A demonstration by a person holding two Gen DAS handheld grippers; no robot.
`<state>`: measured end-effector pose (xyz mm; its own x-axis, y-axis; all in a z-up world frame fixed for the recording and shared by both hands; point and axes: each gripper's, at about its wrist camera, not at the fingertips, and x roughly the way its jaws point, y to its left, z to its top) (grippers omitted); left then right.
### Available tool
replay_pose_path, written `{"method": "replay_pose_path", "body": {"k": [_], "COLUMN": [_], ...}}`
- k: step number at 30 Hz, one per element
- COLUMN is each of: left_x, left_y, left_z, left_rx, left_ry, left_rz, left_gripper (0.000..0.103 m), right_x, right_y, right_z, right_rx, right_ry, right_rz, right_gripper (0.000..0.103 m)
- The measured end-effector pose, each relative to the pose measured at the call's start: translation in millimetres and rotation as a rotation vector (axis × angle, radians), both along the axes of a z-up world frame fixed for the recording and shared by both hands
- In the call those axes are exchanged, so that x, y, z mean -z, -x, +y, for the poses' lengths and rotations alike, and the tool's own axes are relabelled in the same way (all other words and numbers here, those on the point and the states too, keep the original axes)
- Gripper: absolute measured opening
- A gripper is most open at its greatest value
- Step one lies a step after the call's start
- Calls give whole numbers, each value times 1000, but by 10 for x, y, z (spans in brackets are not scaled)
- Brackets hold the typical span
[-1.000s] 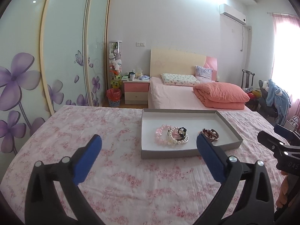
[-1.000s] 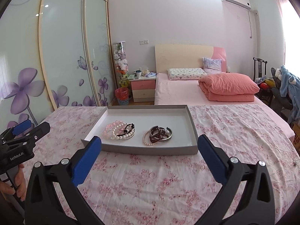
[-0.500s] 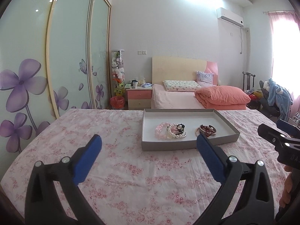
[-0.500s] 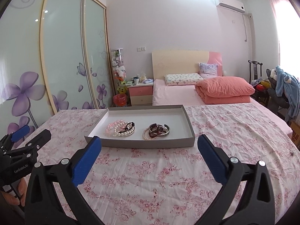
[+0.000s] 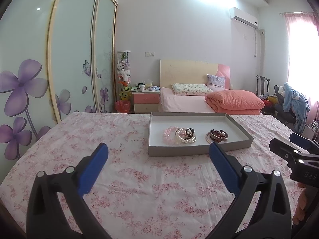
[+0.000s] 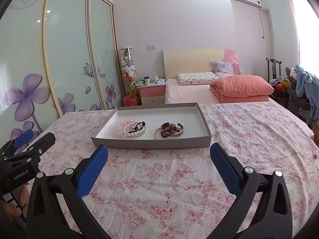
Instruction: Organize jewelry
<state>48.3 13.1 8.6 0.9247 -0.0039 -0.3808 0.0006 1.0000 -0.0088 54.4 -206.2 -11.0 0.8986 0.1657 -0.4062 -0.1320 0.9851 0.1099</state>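
Observation:
A shallow grey tray [image 5: 179,151] [image 6: 151,144] with a white inside sits on the floral cloth. In it lie two piles: pink and pearl bracelets with a dark bead strand [image 5: 180,135] [image 6: 130,129], and dark metal bangles with a thin pearl bracelet [image 5: 218,135] [image 6: 169,131]. My left gripper [image 5: 158,157] is open and empty, held back from the tray's near wall. My right gripper [image 6: 158,158] is open and empty, also short of the tray. Each gripper shows at the edge of the other's view [image 5: 293,151] [image 6: 26,145].
The table carries a pink floral cloth [image 5: 139,179]. Behind it stand a bed with an orange quilt [image 5: 233,101], a pink nightstand [image 5: 146,101], sliding wardrobe doors [image 5: 59,59] at left and a chair with clothes [image 5: 293,103] at right.
Both grippers have drawn back from the tray and tilted up, so the tray looks smaller and farther. The jewelry has not moved. Both stay open.

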Motion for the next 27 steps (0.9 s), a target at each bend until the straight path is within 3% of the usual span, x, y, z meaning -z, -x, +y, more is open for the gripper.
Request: {"method": "replay_pose_path", "body": {"k": [27], "left_x": [43], "left_y": [-41], "left_z": [-17], "left_rx": [8], "left_ry": [8], "left_rz": [18], "left_gripper": [99], "right_x": [-21], "right_y": [-12], "right_z": [11], "right_rx": [0], "right_ry": [1], "right_rz": [-2], "right_gripper": [101]}}
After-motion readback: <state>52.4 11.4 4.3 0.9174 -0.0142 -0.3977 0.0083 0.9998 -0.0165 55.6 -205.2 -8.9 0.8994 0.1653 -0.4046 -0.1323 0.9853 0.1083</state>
